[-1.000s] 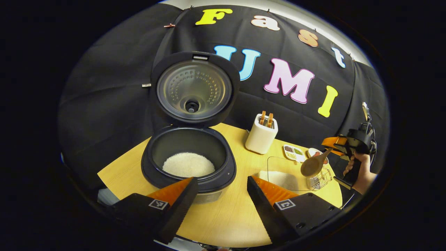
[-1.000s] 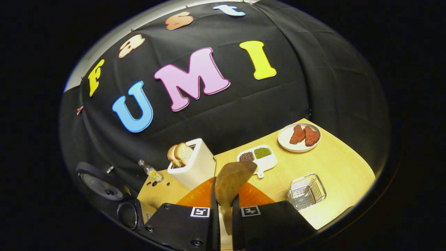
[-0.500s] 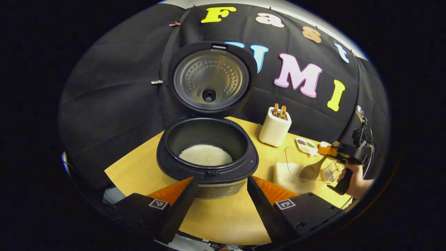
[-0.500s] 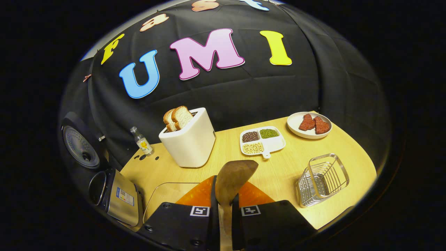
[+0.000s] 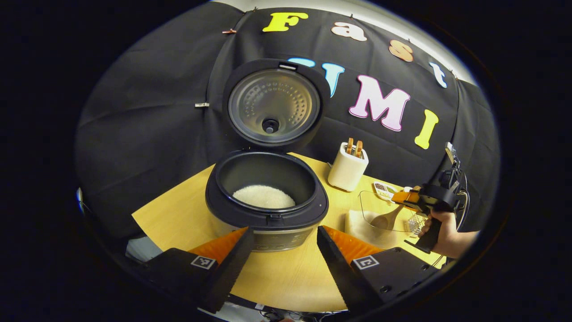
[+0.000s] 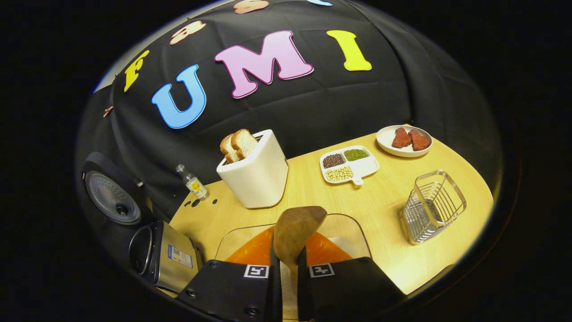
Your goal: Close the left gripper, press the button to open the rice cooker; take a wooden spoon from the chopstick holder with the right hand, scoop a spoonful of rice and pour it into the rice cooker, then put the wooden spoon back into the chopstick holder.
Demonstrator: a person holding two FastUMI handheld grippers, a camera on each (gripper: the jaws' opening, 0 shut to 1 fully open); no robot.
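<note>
The black rice cooker (image 5: 268, 214) stands open with its lid (image 5: 272, 105) upright and white rice (image 5: 263, 197) in the pot. My left gripper (image 5: 281, 237) hovers open in front of it, holding nothing. My right gripper (image 6: 286, 252) is shut on the handle of the wooden spoon (image 6: 297, 228). The spoon's bowl hangs just over a clear container (image 6: 232, 239) that holds rice. From the left gripper view, the right gripper (image 5: 420, 199), in a hand (image 5: 444, 232), tips the spoon (image 5: 385, 220) down into that container (image 5: 371, 210). The wire chopstick holder (image 6: 431, 205) stands to the right.
A white toaster (image 6: 254, 172) with bread stands behind the container, with a small bottle (image 6: 193, 183) to its left. Farther back lie a divided tray of beans (image 6: 349, 161) and a plate of meat (image 6: 404, 141). The cooker (image 6: 163, 255) sits at the left edge of the table.
My right gripper has come down and forward, bringing the spoon over and into the clear rice container. The left gripper has drawn back slightly from the cooker and stays open.
</note>
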